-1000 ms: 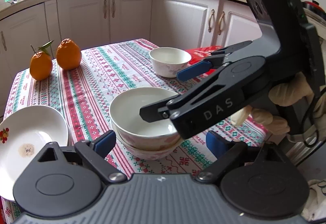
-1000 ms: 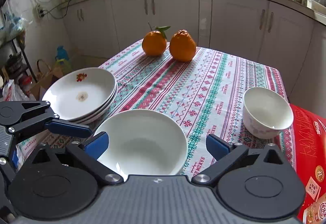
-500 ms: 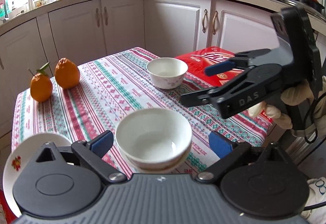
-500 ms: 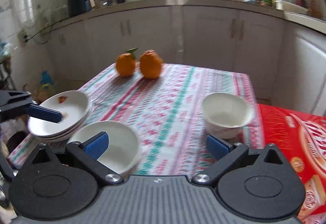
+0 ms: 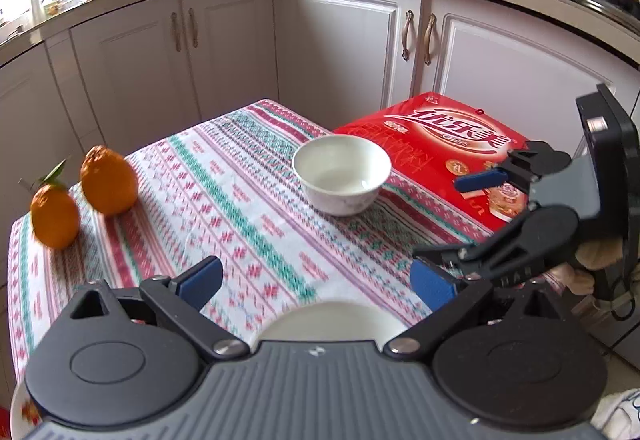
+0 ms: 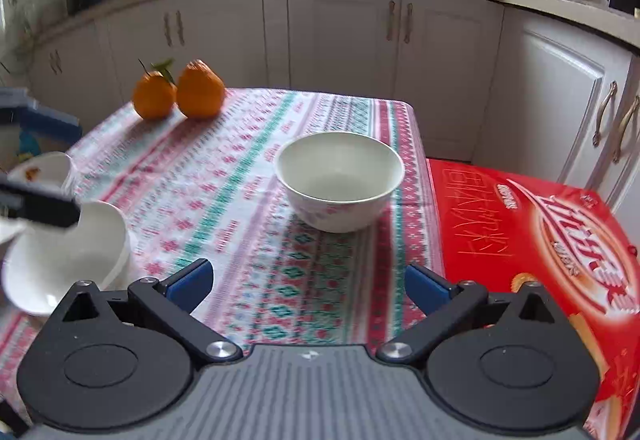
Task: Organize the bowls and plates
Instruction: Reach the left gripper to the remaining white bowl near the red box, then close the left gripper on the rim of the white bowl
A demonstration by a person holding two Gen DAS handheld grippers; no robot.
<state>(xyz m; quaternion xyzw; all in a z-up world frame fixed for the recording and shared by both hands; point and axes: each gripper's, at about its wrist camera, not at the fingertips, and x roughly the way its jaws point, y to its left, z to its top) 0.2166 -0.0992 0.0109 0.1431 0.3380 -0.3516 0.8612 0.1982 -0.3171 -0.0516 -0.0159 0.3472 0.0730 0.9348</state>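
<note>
Patterned tablecloth [image 6: 248, 176] bears lone bowl [image 6: 340, 180] at twelve o'clock; right gripper [image 6: 308, 280], gaping and empty, might knock it onto red box [image 6: 520, 224].

Your bowl [image 6: 340, 180] at 12 o'clock: glazed ceramic, glossy, smooth. Cloth [image 6: 248, 200] under it: woven fabric, matt. Box [image 6: 532, 240] at 3 o'clock: printed card, slight sheen. Oranges [image 6: 178, 90] at 10 o'clock: dimpled, rough peel. Your right gripper [image 6: 308, 282]: matt black plastic, blue pads [image 6: 188, 282], bright metal pivot screws. Cabinets [image 6: 340, 40] behind: smooth painted panels, metal handles.
</note>
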